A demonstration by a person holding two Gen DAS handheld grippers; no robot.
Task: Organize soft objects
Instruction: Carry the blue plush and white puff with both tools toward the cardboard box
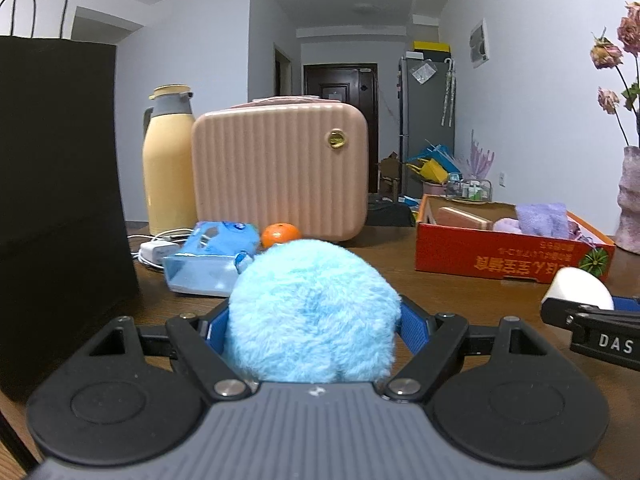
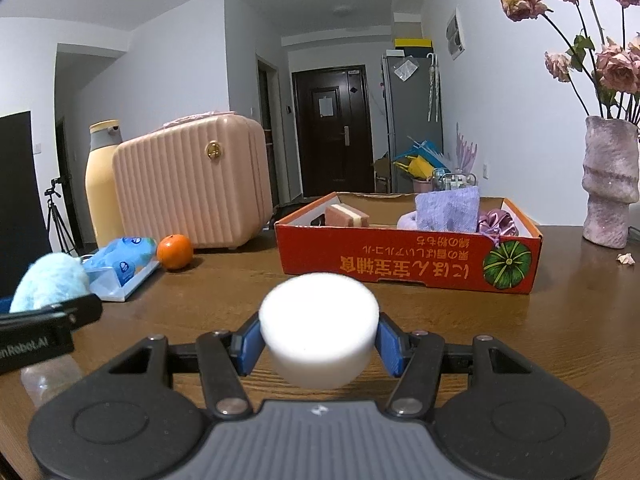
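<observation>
We held a soft object in each tool above the brown table (image 2: 560, 320). Our left gripper (image 1: 314, 320) was closed around a fluffy blue pom-pom (image 1: 314, 312), its blue pads pressed into the fur at either side, so the ball sat squeezed between them. Our right gripper (image 2: 319, 338) clamped a white foam puck (image 2: 319, 326) by its round wall, flat face up, jaws parted only as wide as the puck. Ahead stood the red cardboard box (image 2: 400, 258), open-topped, which already held a pink sponge (image 2: 346, 214), a purple cloth (image 2: 448, 208) and a satin scrunchie (image 2: 498, 220); we judged it the collecting point for both objects. An orange (image 2: 175, 252) and a pink case (image 2: 188, 184) stood apart to the left, seemingly outside the sorting.
</observation>
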